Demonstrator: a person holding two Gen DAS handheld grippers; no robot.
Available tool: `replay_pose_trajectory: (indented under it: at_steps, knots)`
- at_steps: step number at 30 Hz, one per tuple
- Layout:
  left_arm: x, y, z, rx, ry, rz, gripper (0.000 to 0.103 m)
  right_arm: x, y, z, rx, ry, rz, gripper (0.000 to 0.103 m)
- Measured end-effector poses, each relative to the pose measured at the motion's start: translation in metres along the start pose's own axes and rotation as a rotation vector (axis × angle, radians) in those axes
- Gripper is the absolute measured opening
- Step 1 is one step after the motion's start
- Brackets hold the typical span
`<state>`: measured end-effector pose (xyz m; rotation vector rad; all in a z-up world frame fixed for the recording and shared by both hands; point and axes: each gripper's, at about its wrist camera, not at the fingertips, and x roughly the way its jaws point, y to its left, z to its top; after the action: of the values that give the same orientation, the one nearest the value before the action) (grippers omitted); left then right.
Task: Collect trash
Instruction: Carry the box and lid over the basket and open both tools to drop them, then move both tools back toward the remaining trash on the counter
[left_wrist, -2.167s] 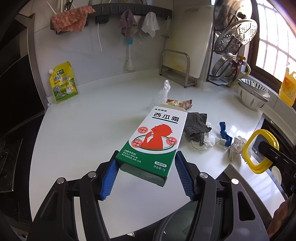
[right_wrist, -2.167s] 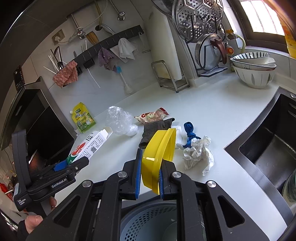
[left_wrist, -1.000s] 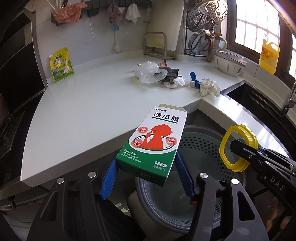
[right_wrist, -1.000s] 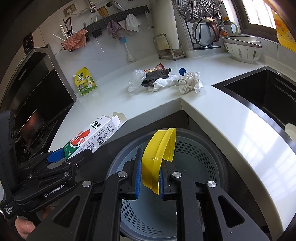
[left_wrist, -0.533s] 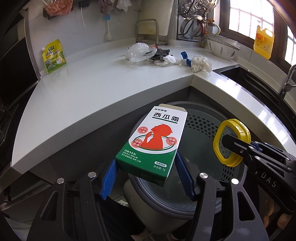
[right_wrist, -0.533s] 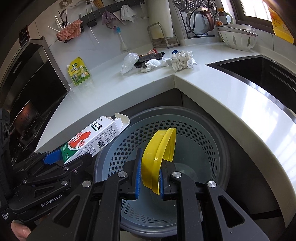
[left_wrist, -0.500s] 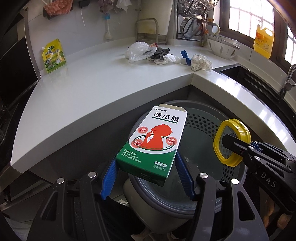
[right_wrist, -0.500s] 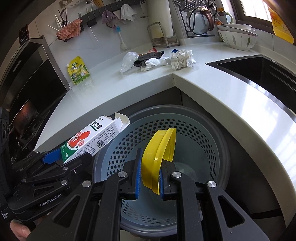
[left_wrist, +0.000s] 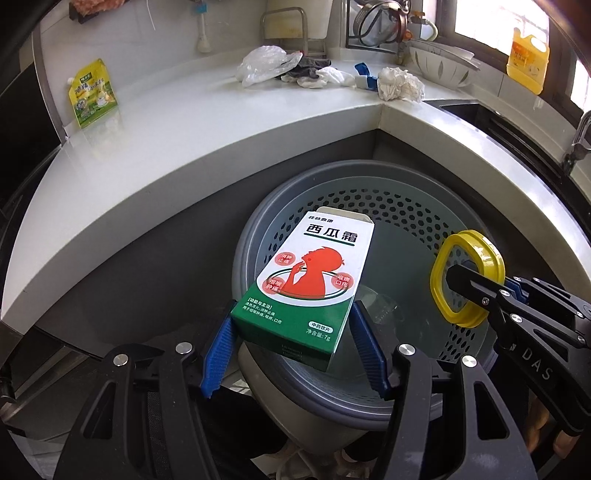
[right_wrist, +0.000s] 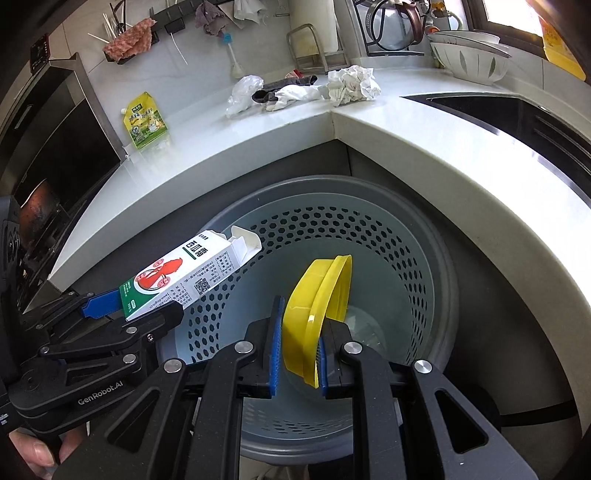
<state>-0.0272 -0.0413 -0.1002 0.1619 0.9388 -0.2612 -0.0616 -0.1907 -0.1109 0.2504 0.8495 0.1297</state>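
My left gripper (left_wrist: 291, 347) is shut on a white and green medicine box (left_wrist: 314, 280) with a red figure on it. The box hangs over the left rim of a grey perforated bin (left_wrist: 399, 206) below the counter. My right gripper (right_wrist: 297, 350) is shut on a yellow plastic lid (right_wrist: 317, 295), held on edge above the middle of the bin (right_wrist: 391, 236). In the right wrist view the box (right_wrist: 184, 273) and left gripper (right_wrist: 110, 306) sit at the left. The lid (left_wrist: 467, 277) shows at the right in the left wrist view.
On the white counter (left_wrist: 184, 122) lie a clear plastic bag (left_wrist: 266, 62), a dark cloth (left_wrist: 306, 68), crumpled paper (left_wrist: 400, 83) and a blue item (left_wrist: 364, 74). A yellow pouch (left_wrist: 92, 92) leans on the wall. A dark sink (right_wrist: 517, 110) lies to the right.
Both grippers have sunk from counter height to just above the bin, keeping the box and the lid. The bin now fills more of both views.
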Motion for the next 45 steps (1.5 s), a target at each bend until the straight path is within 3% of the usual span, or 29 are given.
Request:
replay_pose_trajectory:
  at_steps: [14, 17, 21, 35, 42, 45]
  knots:
    - [0.010, 0.005, 0.002, -0.017, 0.024, 0.003, 0.060, 0.012, -0.004, -0.001, 0.008, 0.023, -0.009, 0.017]
    - [0.011, 0.006, 0.002, -0.026, 0.026, -0.001, 0.060, 0.011, -0.005, -0.001, 0.008, 0.014, -0.017, 0.030]
    - [0.011, 0.011, 0.002, -0.041, 0.025, -0.004, 0.071, 0.007, -0.006, 0.000, 0.009, 0.005, -0.023, 0.052]
    - [0.001, 0.025, 0.002, -0.077, -0.004, 0.033, 0.084, -0.010, -0.006, 0.005, 0.021, -0.051, -0.021, 0.073]
    - [-0.019, 0.034, 0.006, -0.094, -0.062, 0.069, 0.087, -0.022, 0.008, 0.012, -0.023, -0.100, -0.077, 0.085]
    - [-0.024, 0.035, 0.008, -0.091, -0.077, 0.079, 0.087, -0.024, 0.015, 0.016, -0.048, -0.114, -0.116, 0.086]
